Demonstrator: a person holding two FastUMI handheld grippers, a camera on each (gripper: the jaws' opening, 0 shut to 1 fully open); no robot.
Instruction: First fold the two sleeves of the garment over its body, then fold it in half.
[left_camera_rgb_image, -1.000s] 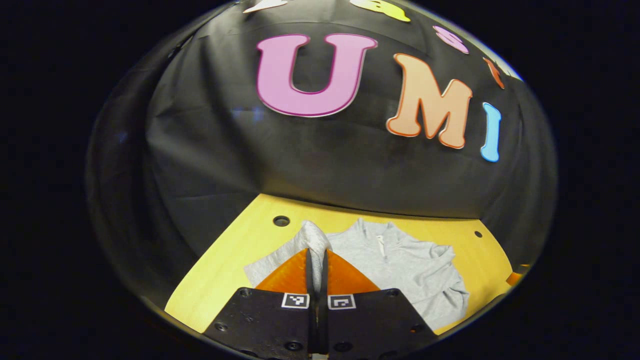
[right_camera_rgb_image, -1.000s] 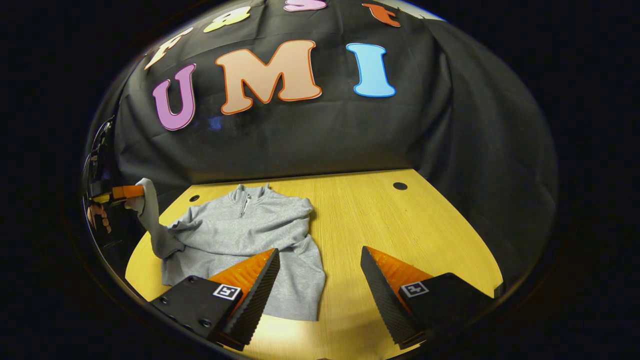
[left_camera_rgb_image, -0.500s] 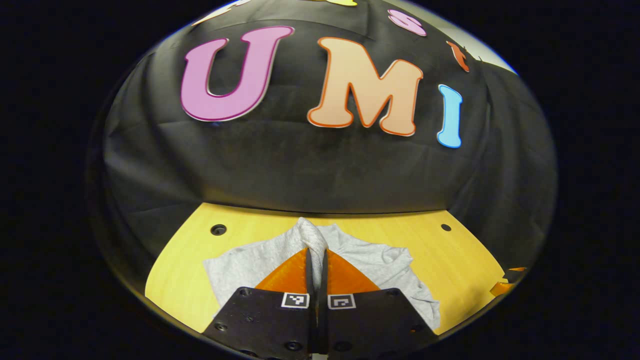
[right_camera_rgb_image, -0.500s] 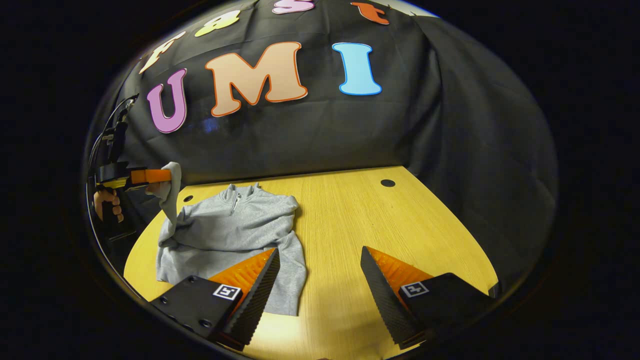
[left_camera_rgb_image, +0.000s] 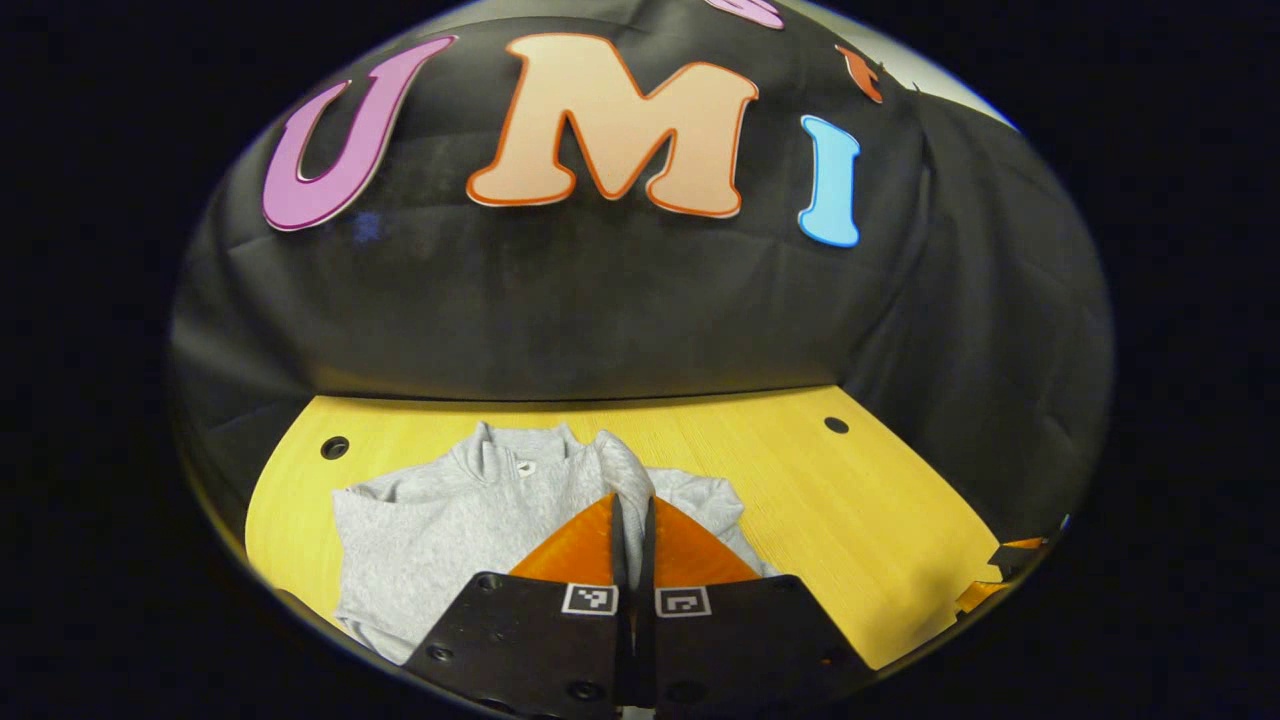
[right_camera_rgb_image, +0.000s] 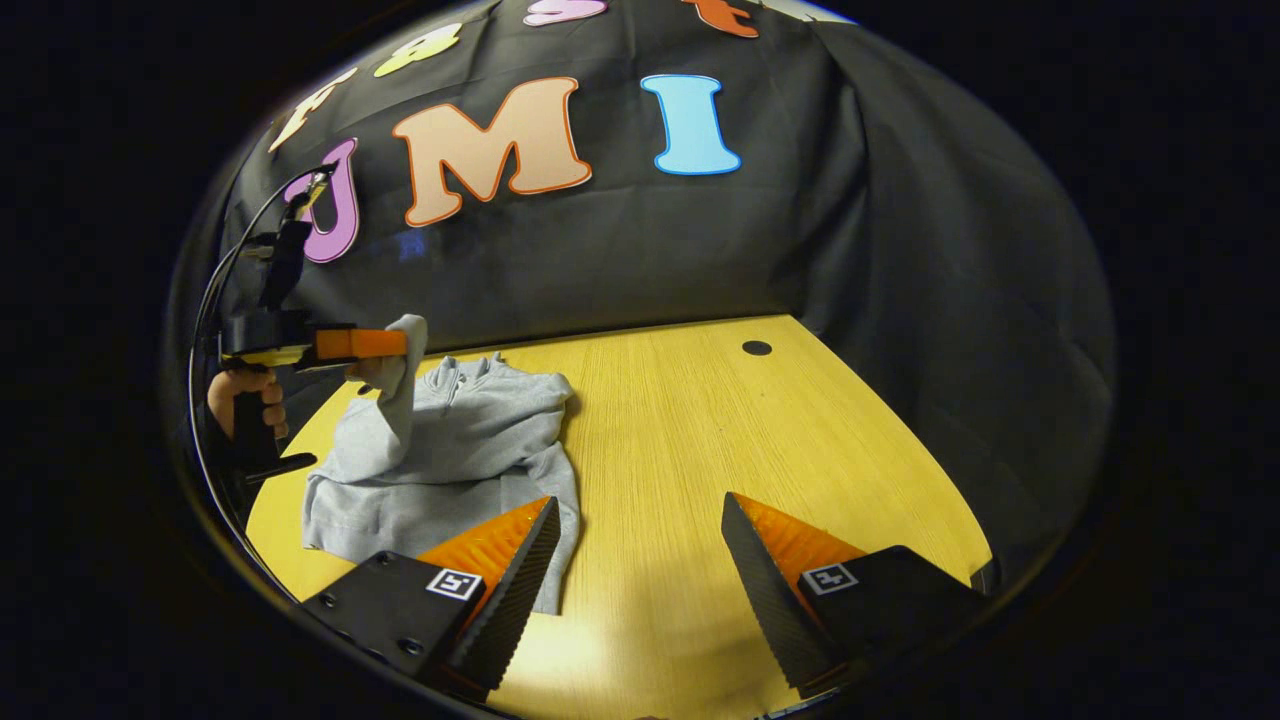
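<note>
A grey zip-neck sweatshirt (right_camera_rgb_image: 470, 440) lies on the yellow wooden table (right_camera_rgb_image: 720, 450), collar toward the wall. In the left gripper view the same sweatshirt (left_camera_rgb_image: 440, 520) spreads below my left gripper (left_camera_rgb_image: 632, 497), which is shut on the cuff of one sleeve (left_camera_rgb_image: 625, 465). From the right gripper view that left gripper (right_camera_rgb_image: 400, 345) hangs above the garment's left part, and the sleeve (right_camera_rgb_image: 385, 420) drapes down from it. A hand (right_camera_rgb_image: 240, 395) holds its handle. My right gripper (right_camera_rgb_image: 640, 510) stands open low over the table, just right of the sweatshirt's hem, with nothing between its fingers.
Round holes mark the tabletop near the back, one hole (right_camera_rgb_image: 757, 348) to the right and another hole (left_camera_rgb_image: 334, 446) to the left. The black cloth wall (right_camera_rgb_image: 700, 250) closes the table's far side and right side. Bare wood stretches right of the garment.
My left gripper has carried the lifted sleeve rightward, from beyond the garment's left edge to over its body. The right gripper stays open and has barely moved.
</note>
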